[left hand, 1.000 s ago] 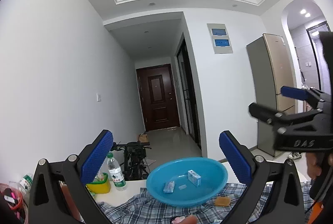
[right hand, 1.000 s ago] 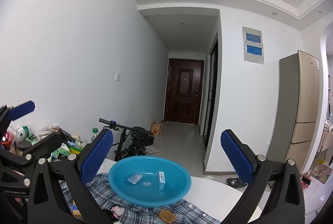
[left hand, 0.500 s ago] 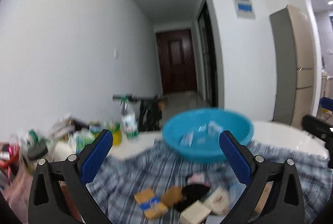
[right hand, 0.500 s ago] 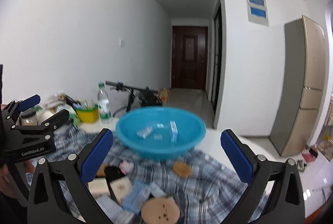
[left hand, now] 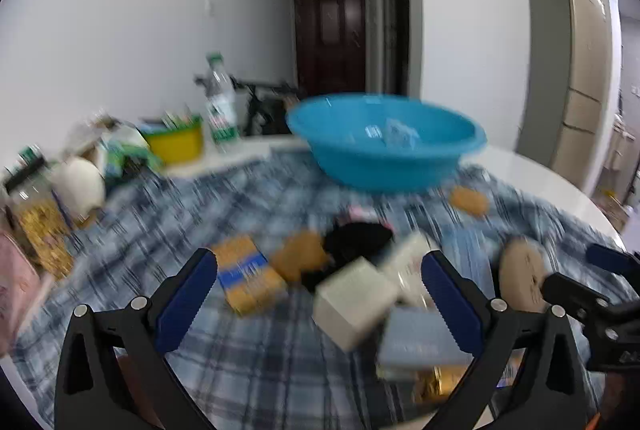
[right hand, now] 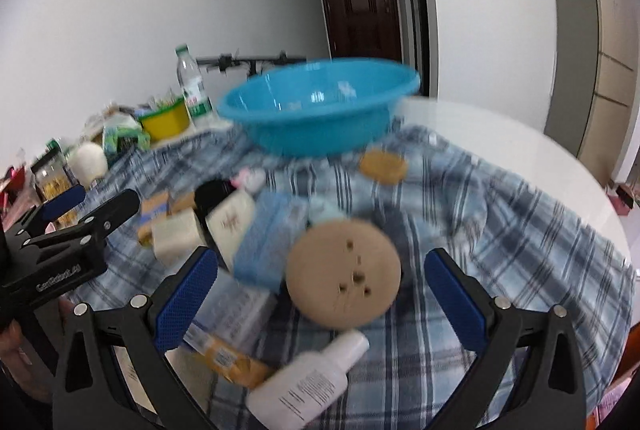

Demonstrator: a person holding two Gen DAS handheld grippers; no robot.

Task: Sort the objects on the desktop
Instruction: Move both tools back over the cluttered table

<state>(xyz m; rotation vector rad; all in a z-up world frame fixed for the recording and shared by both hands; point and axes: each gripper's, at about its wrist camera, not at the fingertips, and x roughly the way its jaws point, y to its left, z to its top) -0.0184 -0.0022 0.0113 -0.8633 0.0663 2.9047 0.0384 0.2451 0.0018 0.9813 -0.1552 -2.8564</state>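
Observation:
A blue basin (left hand: 384, 146) (right hand: 320, 110) with small packets inside stands at the far side of a plaid cloth (left hand: 248, 214) (right hand: 480, 198). Loose items lie on the cloth: an orange-and-blue box (left hand: 248, 278), a white box (left hand: 356, 302), a black object (left hand: 356, 242), a round tan disc (right hand: 344, 278), a white bottle (right hand: 308, 382) and a light blue pack (right hand: 272, 242). My left gripper (left hand: 320, 302) is open above the boxes. My right gripper (right hand: 320, 294) is open above the disc. Both views are blurred.
A water bottle (left hand: 219, 102), a yellow tub (left hand: 174, 142) and cluttered jars and packets (left hand: 60, 190) line the left edge. The white round table (right hand: 500, 134) shows bare at the right. A tan biscuit-like pad (right hand: 383, 166) lies by the basin.
Both grippers have tilted down and come closer to the table, so the loose items on the cloth now fill the lower view. Both stay open.

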